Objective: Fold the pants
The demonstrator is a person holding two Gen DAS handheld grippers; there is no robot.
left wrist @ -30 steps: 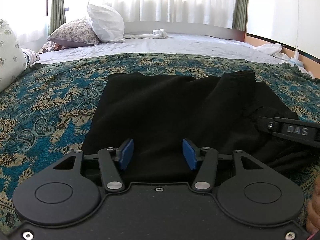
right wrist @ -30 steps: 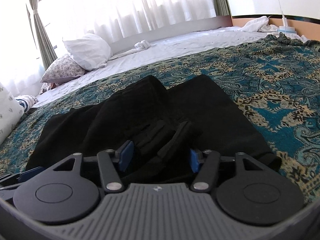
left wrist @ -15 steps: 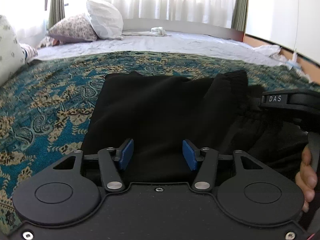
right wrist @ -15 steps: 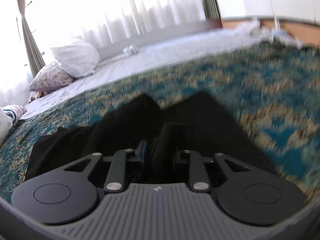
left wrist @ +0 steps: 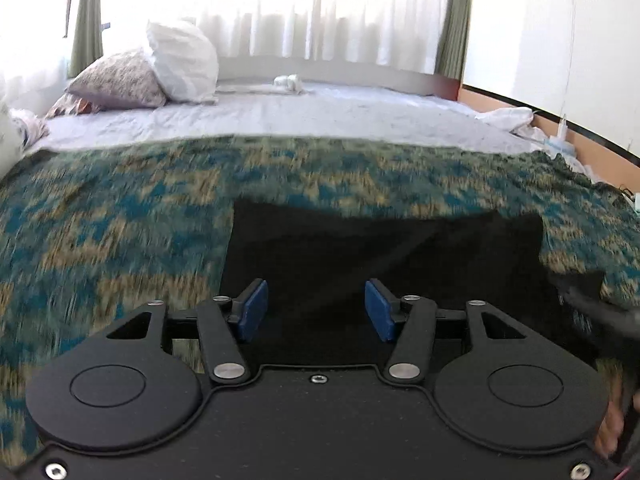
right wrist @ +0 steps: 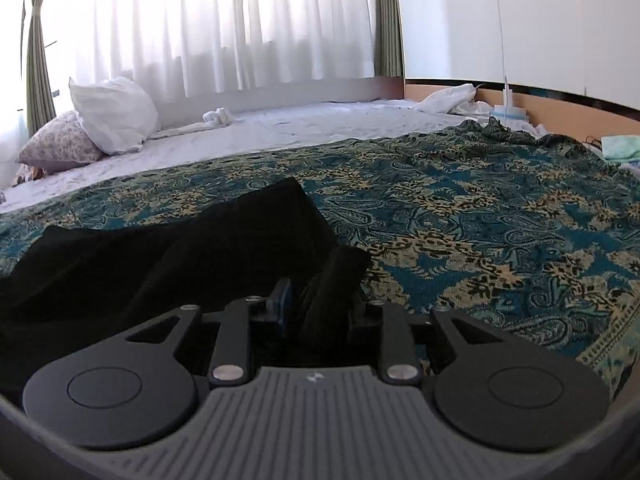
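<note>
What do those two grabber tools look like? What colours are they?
The left gripper is black, with round discs, silver bolts and blue finger pads. The right gripper looks alike, but its base is grey and ribbed, with a tiny white mark. No cables or sleeves show.
</note>
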